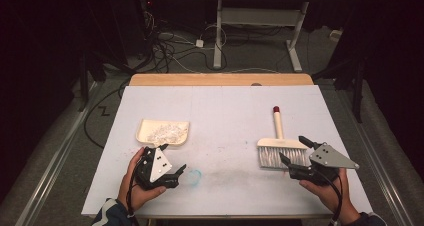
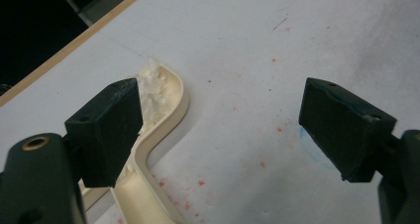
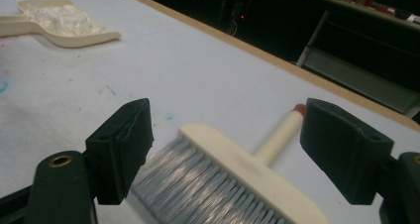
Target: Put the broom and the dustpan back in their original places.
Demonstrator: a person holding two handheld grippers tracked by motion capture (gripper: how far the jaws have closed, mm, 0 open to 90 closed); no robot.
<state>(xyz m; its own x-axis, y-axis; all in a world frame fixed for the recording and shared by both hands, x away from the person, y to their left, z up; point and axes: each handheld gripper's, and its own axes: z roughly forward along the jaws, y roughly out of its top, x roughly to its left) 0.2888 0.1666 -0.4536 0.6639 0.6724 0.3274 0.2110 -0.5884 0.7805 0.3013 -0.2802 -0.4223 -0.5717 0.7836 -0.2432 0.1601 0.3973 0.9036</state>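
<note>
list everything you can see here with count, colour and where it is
dustpan: 1, cream, left of table, flat
white scraps: a pile, white, inside dustpan
brush: 1, cream with grey bristles and red handle tip, right of table, flat
table: 1, white top with wooden far edge, faint blue and red marks
cables: several, on floor beyond table
left gripper: 1, black, jaws apart beside dustpan
right gripper: 1, black, jaws apart either side of brush
hands: 2, near edge

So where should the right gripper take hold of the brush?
Grip the brush by its slim cream handle, closing across its width from above. It lies flat, pointing away from the person, bare on both sides, and the right gripper is open over the bristles.
</note>
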